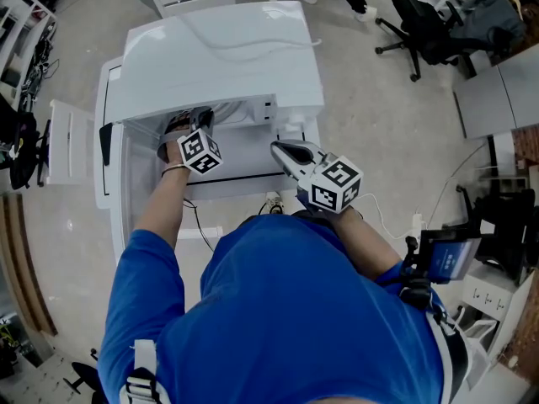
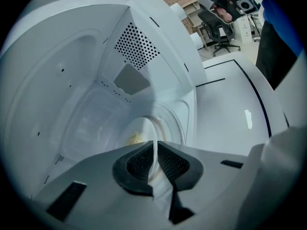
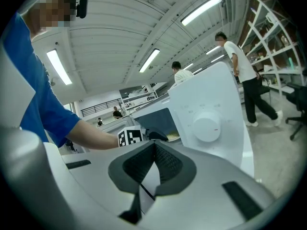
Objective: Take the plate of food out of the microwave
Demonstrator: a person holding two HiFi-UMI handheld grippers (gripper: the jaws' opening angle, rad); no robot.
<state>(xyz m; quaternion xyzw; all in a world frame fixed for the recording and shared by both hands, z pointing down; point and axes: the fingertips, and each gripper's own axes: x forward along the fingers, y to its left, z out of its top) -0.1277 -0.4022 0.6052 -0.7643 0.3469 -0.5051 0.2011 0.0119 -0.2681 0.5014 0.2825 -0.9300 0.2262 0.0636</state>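
White plate (image 2: 163, 123) with yellow food (image 2: 135, 138) lies on the microwave (image 1: 223, 57) cavity floor, near its front edge. Left gripper (image 2: 154, 159) is clamped on the plate's near rim. Right gripper (image 3: 153, 150), jaws fully together and empty, hovers outside, facing the control knob (image 3: 207, 127).

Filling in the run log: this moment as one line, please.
left gripper: shut on rim of round white plate of yellow food | plate: inside white microwave | right gripper: shut, empty, outside
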